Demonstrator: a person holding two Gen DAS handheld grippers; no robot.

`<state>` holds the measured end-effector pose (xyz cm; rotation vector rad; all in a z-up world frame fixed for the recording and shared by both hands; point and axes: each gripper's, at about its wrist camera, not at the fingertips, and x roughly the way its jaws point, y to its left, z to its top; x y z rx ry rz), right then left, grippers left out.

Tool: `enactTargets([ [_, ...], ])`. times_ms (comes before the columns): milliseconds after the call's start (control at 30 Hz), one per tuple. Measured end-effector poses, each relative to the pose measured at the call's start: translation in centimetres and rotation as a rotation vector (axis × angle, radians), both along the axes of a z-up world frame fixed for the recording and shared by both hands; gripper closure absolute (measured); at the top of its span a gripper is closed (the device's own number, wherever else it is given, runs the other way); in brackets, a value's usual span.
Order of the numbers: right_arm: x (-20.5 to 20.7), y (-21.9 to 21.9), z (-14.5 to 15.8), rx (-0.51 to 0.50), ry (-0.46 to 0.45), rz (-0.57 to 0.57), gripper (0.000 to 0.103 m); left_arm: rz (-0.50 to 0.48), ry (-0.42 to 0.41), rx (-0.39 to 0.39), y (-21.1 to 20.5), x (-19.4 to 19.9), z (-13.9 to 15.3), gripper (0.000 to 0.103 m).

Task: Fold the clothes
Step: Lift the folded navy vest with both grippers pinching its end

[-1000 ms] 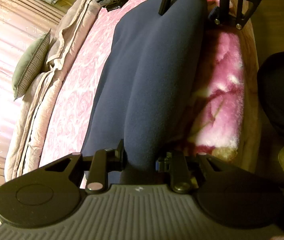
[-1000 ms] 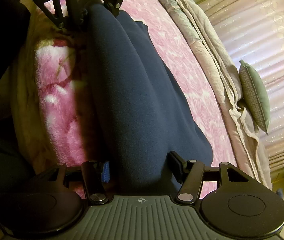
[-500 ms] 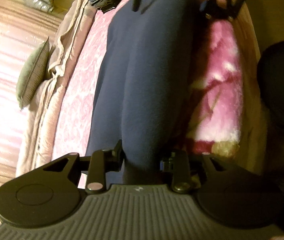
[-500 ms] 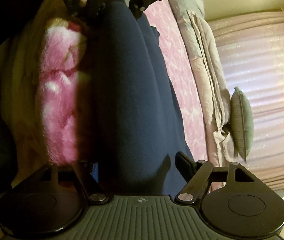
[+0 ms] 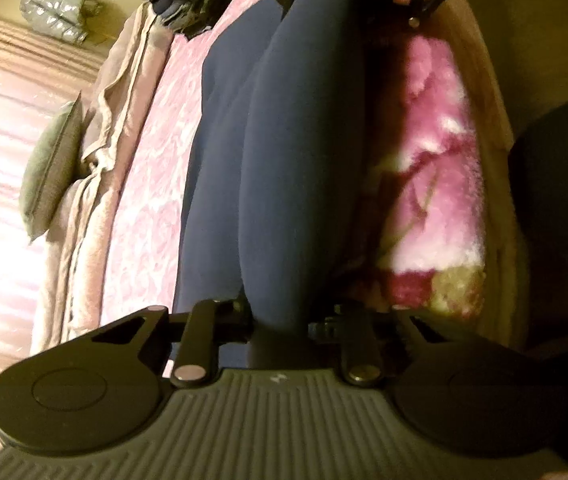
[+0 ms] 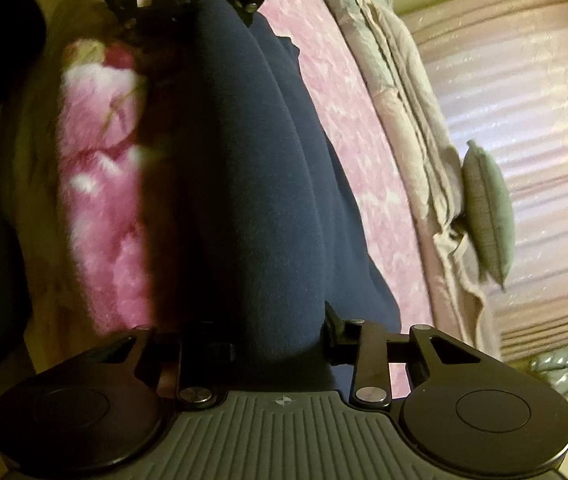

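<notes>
one navy garment [image 5: 291, 168], two tools

Right gripper [image 6: 280, 340] clamps navy garment [image 6: 244, 184] over pink bed [image 6: 347, 92].

Bedroom: bed [image 5: 144, 184], cushion [image 5: 50, 176], curtains [image 6: 523, 128]

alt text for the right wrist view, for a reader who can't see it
The right gripper is clamped on one end of a navy garment stretched over a pink bedspread; the left gripper holds the far end. A green cushion leans right.
</notes>
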<state>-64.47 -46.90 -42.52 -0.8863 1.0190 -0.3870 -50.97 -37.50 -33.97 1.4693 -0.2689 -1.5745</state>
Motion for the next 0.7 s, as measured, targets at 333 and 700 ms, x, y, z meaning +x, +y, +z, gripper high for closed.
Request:
enactTargets([
  [333, 2.5, 0.7, 7.2, 0.157, 0.123, -0.075, 0.072, -0.079, 0.073, 0.144, -0.8, 2.6, 5.6, 0.087],
  [700, 1.8, 4.5, 23.5, 0.313, 0.172, -0.212, 0.073, -0.209, 0.101, 0.283, -0.1, 3.5, 22.0, 0.087],
])
